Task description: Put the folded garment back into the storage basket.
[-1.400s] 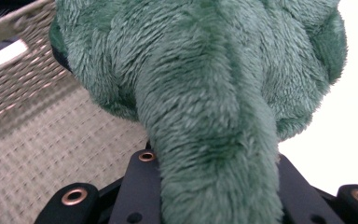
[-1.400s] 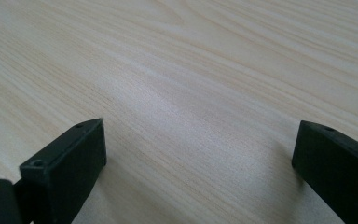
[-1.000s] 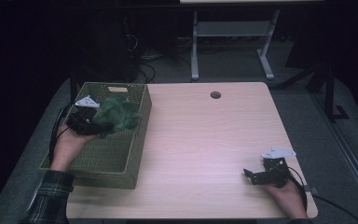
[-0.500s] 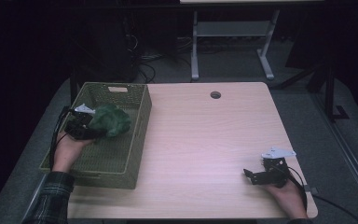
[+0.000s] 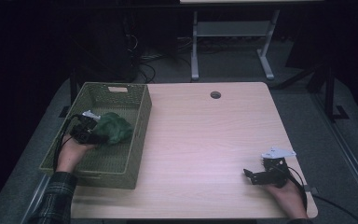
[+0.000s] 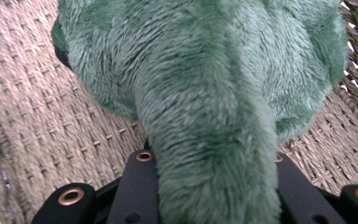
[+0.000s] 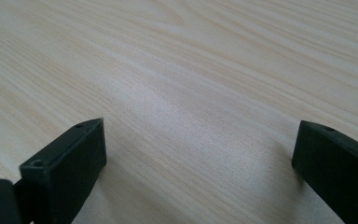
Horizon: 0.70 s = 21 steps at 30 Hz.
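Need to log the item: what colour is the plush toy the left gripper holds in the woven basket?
Green, a soft furry plush toy; it shows best in the left gripper view.

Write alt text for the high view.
The left gripper holds a green plush toy inside a woven green basket at the left of a light wooden table. The right gripper, jaws open, rests near the table's front right corner.

Left claw (image 5: 92, 132) is clamped down on something soft, jaws partway closed around it, left hand (image 5: 70, 152) low behind it and the plaid-sleeved forearm coming in from the near edge. Right claw (image 5: 256, 176) sits low with jaws spread wide and nothing between them, probably resting flat, hard to say. Right hand (image 5: 286, 193) cups it from behind.
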Motion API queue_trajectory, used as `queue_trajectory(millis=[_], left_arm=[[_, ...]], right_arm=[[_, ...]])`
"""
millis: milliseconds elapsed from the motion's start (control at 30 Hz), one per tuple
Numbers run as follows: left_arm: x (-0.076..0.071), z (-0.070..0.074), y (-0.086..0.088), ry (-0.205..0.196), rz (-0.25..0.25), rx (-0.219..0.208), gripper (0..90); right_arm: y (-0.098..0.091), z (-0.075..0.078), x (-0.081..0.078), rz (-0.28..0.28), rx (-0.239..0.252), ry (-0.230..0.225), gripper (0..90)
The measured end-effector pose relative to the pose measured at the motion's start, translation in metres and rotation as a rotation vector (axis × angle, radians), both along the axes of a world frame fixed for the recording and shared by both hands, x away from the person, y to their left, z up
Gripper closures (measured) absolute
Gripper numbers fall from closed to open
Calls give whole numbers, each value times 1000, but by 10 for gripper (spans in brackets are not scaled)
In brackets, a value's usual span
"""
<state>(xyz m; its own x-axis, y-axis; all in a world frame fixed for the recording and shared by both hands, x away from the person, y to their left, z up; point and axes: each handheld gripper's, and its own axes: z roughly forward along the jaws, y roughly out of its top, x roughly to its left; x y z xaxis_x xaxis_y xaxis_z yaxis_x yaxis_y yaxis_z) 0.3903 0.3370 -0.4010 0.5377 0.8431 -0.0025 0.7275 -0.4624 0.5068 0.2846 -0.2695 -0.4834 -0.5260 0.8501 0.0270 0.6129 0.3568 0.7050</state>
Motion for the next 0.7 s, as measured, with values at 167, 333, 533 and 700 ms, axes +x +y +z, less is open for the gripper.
queue_trajectory(millis=[167, 333, 533, 700], left_arm=[[2, -4, -2, 27, -12, 19, 686], [2, -6, -3, 31, -20, 23, 610], [2, -10, -4, 54, -38, 23, 487], [2, -11, -4, 44, -43, 4, 317]], right_arm=[[0, 0, 0, 0, 0, 0, 27], [0, 0, 0, 0, 0, 0, 26], [0, 0, 0, 0, 0, 0, 27], [0, 0, 0, 0, 0, 0, 26]])
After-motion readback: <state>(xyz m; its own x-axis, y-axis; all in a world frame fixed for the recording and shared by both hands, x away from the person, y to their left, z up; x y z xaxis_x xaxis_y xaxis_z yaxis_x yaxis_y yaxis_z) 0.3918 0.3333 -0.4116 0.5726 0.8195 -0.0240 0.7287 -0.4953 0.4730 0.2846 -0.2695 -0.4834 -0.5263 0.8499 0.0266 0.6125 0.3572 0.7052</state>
